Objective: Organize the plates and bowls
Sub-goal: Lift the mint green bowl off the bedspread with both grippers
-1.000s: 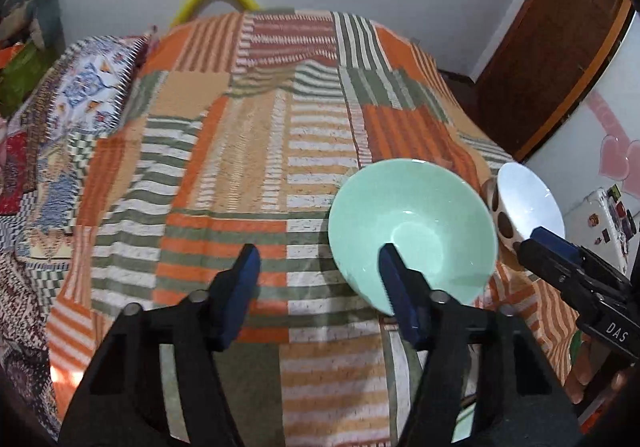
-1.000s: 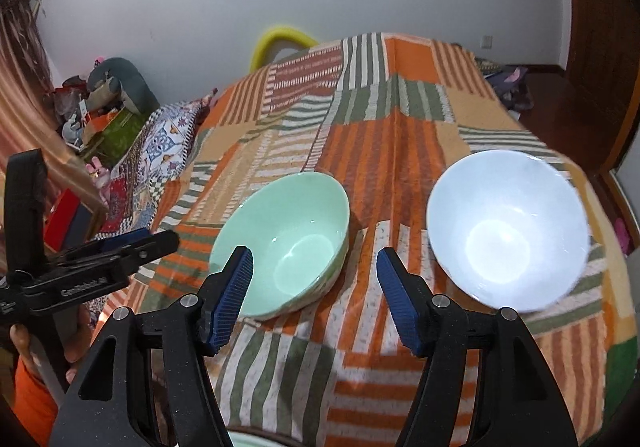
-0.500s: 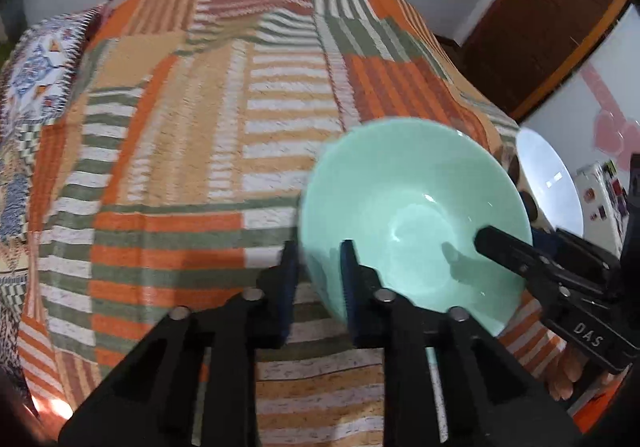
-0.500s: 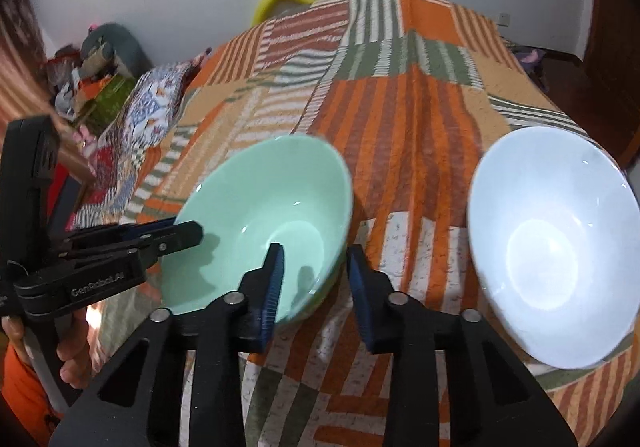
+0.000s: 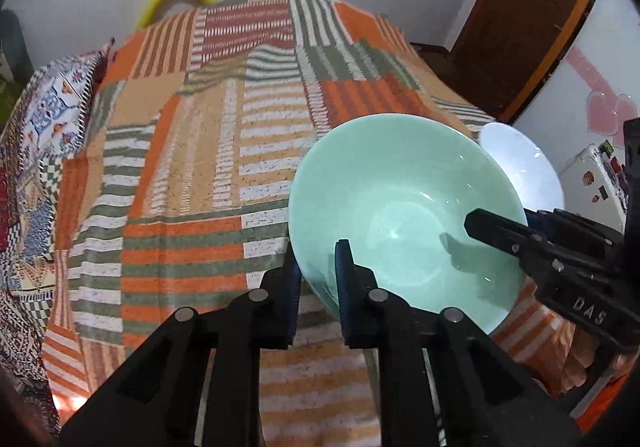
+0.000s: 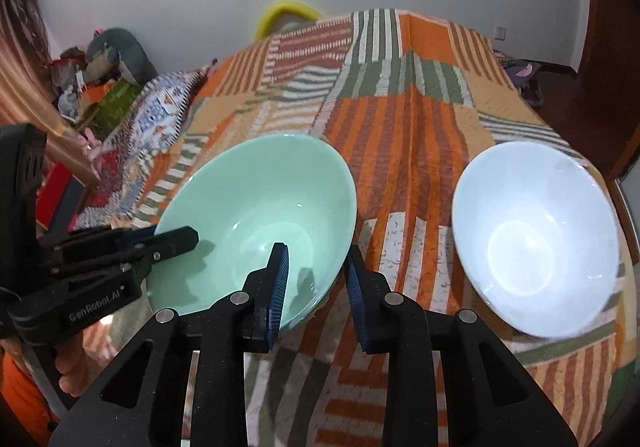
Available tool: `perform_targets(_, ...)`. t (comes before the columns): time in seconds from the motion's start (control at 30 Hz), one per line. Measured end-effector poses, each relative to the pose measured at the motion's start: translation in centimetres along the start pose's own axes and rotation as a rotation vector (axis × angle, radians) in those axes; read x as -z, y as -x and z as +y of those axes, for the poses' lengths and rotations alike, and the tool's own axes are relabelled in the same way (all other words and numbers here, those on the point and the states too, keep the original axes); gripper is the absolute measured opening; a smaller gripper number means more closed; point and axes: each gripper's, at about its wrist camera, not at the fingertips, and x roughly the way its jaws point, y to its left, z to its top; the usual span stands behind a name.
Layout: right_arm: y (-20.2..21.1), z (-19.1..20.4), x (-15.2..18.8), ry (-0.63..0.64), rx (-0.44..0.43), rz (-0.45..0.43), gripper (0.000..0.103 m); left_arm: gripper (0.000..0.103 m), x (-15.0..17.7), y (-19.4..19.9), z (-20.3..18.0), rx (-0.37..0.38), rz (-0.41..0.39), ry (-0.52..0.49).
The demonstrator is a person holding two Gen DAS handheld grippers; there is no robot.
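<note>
1. Two grippers are clamped on the green bowl (image 6: pixel 256 223) – the left gripper (image 5: pixel 318 279) pinching its near-left rim, the right gripper (image 6: pixel 316 283) closed across the rim on the opposite side.
2. That bowl sits on the striped tablecloth (image 6: pixel 420 127), with the white bowl (image 6: pixel 536 243) apart on its right.
3. Step in hand, as I judge it: securing the grip before lifting.
4. Next move calls for an even two-handed lift – likely toward the white bowl for stacking.
5. Both grippers point steeply down from the near table edge.

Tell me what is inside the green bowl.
The green bowl holds no food; only one finger of each gripper reaches inside its rim. Whatever lies beneath it is hidden.
</note>
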Motion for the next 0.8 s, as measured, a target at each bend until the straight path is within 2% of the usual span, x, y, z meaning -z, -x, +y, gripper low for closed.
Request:
perform_targets(0.23, 4.0, 1.6, 0.8, 0.026, -0.019, -0.054, 0.026, 0.016, 1.5, 4.6, -1.0, 0.013, -0.052, 0.008)
perform_targets(0.53, 7.9, 4.0, 2.8, 0.055, -0.060, -0.096, 0.026, 0.016, 5.1, 11.3, -2.0, 0.008, -0.124, 0.019)
perform_targets(0.8, 10.2, 6.6, 4.9, 0.088, -0.098, -0.128, 0.026, 0.016, 9.4, 16.3, -2.2, -0.042, -0.179, 0.018)
